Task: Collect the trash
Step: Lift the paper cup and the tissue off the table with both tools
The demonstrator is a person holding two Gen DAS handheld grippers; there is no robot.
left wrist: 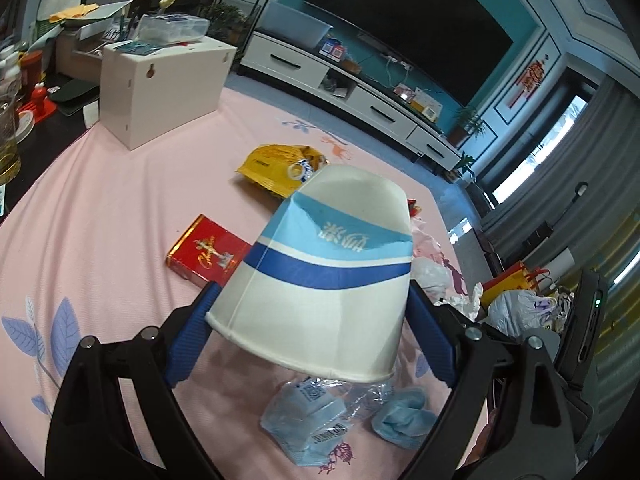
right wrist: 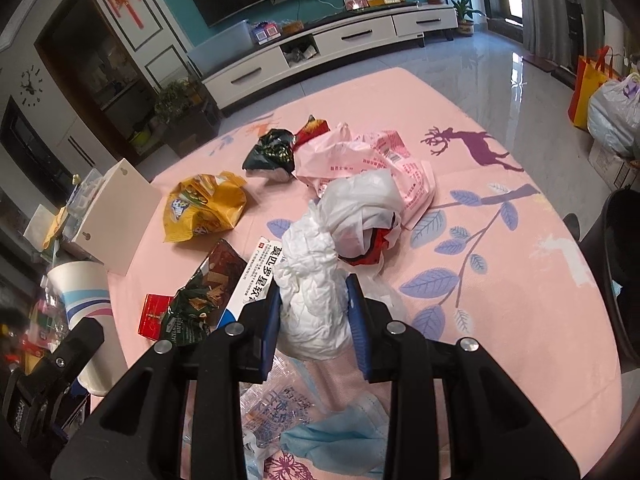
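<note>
My left gripper (left wrist: 316,308) is shut on a white paper cup with blue bands (left wrist: 320,272), held above the pink tablecloth with its rim toward the camera. The cup also shows at the left of the right wrist view (right wrist: 86,300). My right gripper (right wrist: 314,304) is shut on a crumpled white tissue wad (right wrist: 314,292), lifted a little above the table. On the table lie a yellow snack bag (left wrist: 276,168), a red box (left wrist: 206,256), a blue face mask (right wrist: 332,448), a clear wrapper (left wrist: 308,420), a white plastic bag (right wrist: 364,204), a pink bag (right wrist: 384,160) and a dark wrapper (right wrist: 270,154).
A white box (left wrist: 160,92) stands at the far left of the table. Clutter fills the dark side table (left wrist: 24,92) beyond it. A TV cabinet (right wrist: 320,48) runs along the back wall. Bags (right wrist: 612,108) sit on the floor at right. A dark bin rim (right wrist: 616,264) is at the table's right edge.
</note>
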